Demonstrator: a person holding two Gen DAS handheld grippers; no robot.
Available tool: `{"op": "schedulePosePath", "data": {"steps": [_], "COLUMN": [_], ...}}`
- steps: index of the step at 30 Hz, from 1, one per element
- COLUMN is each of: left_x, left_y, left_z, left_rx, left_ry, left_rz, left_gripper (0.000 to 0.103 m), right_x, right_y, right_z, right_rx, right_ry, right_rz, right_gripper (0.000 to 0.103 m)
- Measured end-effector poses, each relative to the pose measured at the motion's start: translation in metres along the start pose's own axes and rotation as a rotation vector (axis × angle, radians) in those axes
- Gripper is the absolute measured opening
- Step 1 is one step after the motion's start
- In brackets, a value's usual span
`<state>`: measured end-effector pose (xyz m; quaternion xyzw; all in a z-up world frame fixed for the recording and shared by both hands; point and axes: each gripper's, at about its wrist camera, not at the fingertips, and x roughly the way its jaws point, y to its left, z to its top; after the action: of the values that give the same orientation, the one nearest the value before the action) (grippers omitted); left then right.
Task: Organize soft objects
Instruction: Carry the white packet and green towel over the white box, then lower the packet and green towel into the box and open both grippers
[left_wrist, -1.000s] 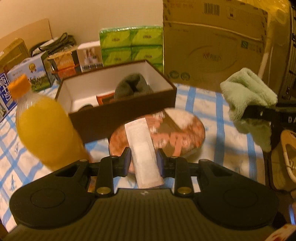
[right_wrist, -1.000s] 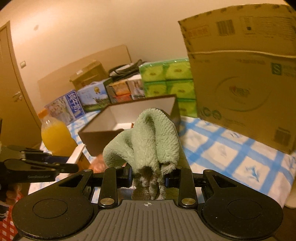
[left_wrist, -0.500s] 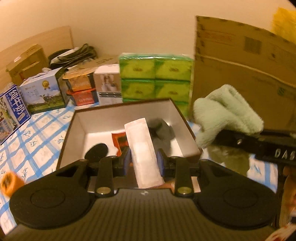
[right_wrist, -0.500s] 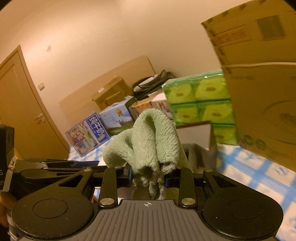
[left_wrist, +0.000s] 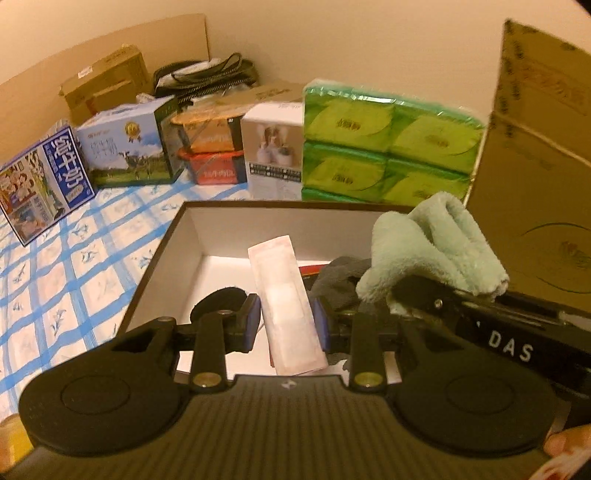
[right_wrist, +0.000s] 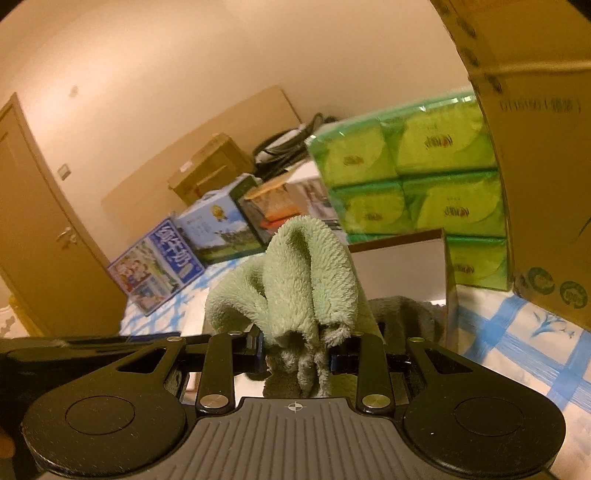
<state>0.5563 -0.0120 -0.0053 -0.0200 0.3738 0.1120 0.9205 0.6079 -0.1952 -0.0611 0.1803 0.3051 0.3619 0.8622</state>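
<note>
Left gripper (left_wrist: 284, 319): fingers pinch one flat white packet (left_wrist: 286, 302), held above the open brown box (left_wrist: 155, 266). Right gripper (right_wrist: 297, 354): fingers pinch one bunched green towel (right_wrist: 295, 280) over the same box's right side. Box contents visible: one grey cloth (left_wrist: 338, 280), one black round item (left_wrist: 218, 304), one red item, partly hidden. Behind the box: one pack of green tissues (left_wrist: 388, 147) and two milk cartons (left_wrist: 127, 146).

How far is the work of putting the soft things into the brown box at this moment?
Done: a grey cloth and a dark round item already lie in the brown box.
In hand: the left claw grips a flat white packet over the box; the right claw grips a green towel at its right edge.
Left: both must be released inside.
</note>
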Motion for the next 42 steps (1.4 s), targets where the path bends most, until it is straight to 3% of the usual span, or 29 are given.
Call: {"op": "schedulePosePath", "data": {"steps": [3, 7, 15, 23, 25, 34, 42], "left_x": [0.015, 0.033, 0.056, 0.063, 0.064, 0.063, 0.035], "left_y": [0.001, 0.001, 0.002, 0.001, 0.001, 0.004, 0.004], "left_z": [-0.001, -0.006, -0.013, -0.011, -0.011, -0.013, -0.015], "left_rx": [-0.012, -0.025, -0.036, -0.027, -0.024, -0.047, -0.067], "left_ry": [0.02, 0.054, 0.091, 0.08, 0.079, 0.075, 0.046], "left_rz": [0.012, 0.02, 0.033, 0.043, 0.04, 0.023, -0.039], "left_gripper": [0.028, 0.029, 0.029, 0.029, 0.038, 0.052, 0.053], "right_x": [0.018, 0.035, 0.035, 0.035, 0.034, 0.02, -0.016], "right_y": [-0.011, -0.014, -0.024, -0.02, -0.019, -0.021, -0.013], "right_z": [-0.001, -0.005, -0.002, 0.002, 0.001, -0.001, -0.007], "right_rx": [-0.006, -0.048, -0.077, -0.108, -0.114, -0.108, -0.091], "right_ry": [0.058, 0.121, 0.129, 0.125, 0.127, 0.13, 0.076], "right_rz": [-0.016, -0.08, -0.115, -0.155, -0.153, -0.151, -0.161], "right_gripper": [0.034, 0.058, 0.06, 0.06, 0.06, 0.06, 0.06]}}
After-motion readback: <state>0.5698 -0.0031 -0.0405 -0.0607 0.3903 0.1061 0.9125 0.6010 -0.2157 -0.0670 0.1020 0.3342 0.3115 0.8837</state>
